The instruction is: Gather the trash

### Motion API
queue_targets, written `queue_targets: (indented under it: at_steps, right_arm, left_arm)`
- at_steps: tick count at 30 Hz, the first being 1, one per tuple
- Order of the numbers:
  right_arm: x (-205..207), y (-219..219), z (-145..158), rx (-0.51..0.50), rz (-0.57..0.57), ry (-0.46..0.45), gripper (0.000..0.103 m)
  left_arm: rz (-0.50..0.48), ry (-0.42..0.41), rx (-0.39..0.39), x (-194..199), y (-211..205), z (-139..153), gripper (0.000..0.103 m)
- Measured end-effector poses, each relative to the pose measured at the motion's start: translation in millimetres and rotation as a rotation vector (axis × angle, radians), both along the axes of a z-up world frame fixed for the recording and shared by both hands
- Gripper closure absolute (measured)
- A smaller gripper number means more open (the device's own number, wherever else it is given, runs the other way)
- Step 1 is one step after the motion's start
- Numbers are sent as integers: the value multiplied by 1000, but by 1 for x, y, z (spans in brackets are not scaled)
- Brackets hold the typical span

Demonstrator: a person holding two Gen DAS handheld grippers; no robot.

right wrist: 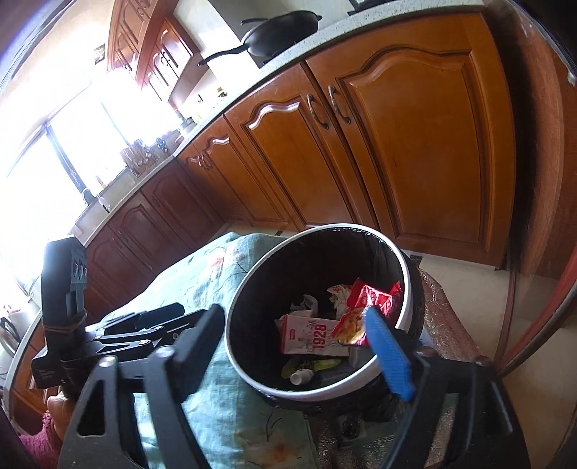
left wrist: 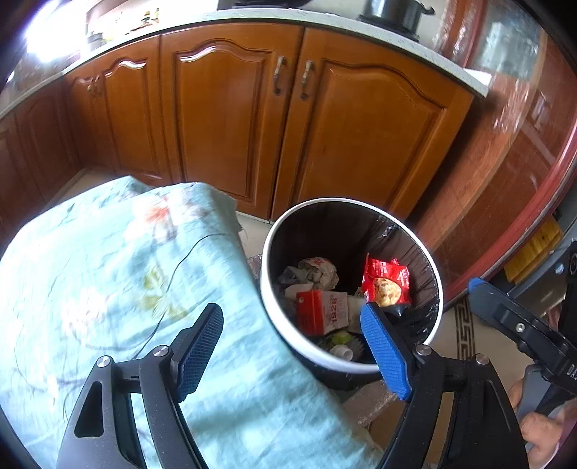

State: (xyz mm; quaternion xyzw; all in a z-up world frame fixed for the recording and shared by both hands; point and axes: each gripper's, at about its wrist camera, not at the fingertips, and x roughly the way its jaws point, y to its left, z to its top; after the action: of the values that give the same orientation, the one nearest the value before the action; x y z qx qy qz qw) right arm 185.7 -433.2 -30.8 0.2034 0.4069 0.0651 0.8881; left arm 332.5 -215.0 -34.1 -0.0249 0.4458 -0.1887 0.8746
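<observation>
A round bin (left wrist: 268, 310) with a white rim and black liner stands beside the table; it also shows in the right wrist view (right wrist: 238, 288). Inside lie a red snack wrapper (left wrist: 387, 277), a red-and-white "1928" carton (left wrist: 324, 310), crumpled paper (left wrist: 317, 270) and a small white bottle (left wrist: 342, 351). The carton (right wrist: 313, 335) and wrapper (right wrist: 364, 303) show in the right wrist view too. My left gripper (left wrist: 292, 335) is open and empty over the bin's near rim. My right gripper (right wrist: 295, 335) is open and empty above the bin.
A table under a light-blue floral cloth (left wrist: 108, 288) sits left of the bin. Wooden kitchen cabinets (left wrist: 234, 119) stand behind, with a pot (left wrist: 393, 14) on the counter. The right gripper's body (left wrist: 523, 324) shows at the right; the left gripper's body (right wrist: 108, 335) shows at the left.
</observation>
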Motion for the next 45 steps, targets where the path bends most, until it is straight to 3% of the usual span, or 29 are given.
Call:
queue_targets:
  at_steps: [2,6,16,26,29,32,36,40,45]
  right_arm:
    - [-9,7,3,-8,-16,-18,8]
    - [-25,23,8,-25,-45,-40,5]
    - [-67,73,17,-69,-80,-93,1]
    - [-99,116,27,-186,-84,-141,1]
    - [-108,126,38,-232,-89,-185,1]
    - [-117,139,55,-309,-96,-251,0]
    - [-130,156,70,-396,-103,-364,0]
    - [-132,167,61,-435,-88,-388,0]
    - [-128,174,40,-442,-77,-355,0]
  left_arm:
    - [24,-3,-34,-12,16,1,23]
    - [55,-43,-94,-41,45,9,22]
    - [143,-149,-135,-126,110,12,12]
    - [214,-240,-91,-193,142,11,10]
    - [233,-308,-57,-210,145,20,9]
    - [270,-397,-35,-230,150,33,1]
    - [325,-533,2,-259,151,39,1]
    - [339,-583,57,-280,149,28,1]
    - [346,-567,87,-288,145,11,1]
